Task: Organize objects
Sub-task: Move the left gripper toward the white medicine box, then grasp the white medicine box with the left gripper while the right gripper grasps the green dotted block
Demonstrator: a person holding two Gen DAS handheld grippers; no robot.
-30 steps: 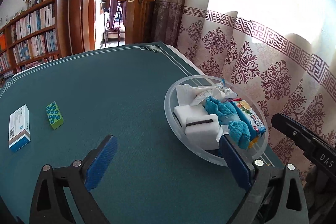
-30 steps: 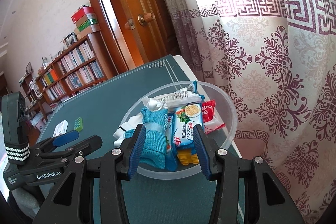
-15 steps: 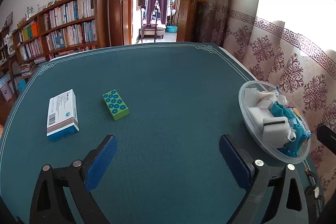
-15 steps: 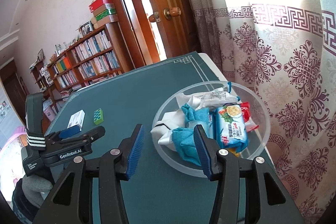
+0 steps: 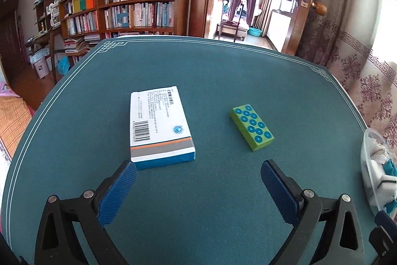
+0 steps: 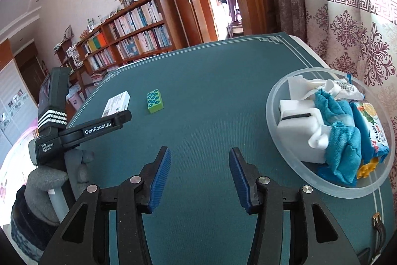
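Observation:
A white medicine box with a blue and orange end lies on the green table, just ahead of my open, empty left gripper. A green block with blue studs lies to its right. Both also show far left in the right wrist view, the box and the block. My right gripper is open and empty over bare table. A clear bowl to its right holds a blue cloth, white items and snack packets.
The left gripper's body reaches in from the left in the right wrist view. The bowl's edge shows at the far right of the left wrist view. Curtains hang beyond the table's right edge; a bookshelf and doorway stand behind.
My left gripper has swung left, away from the bowl, and now faces the medicine box and green block. My right gripper has pulled back and left from over the bowl.

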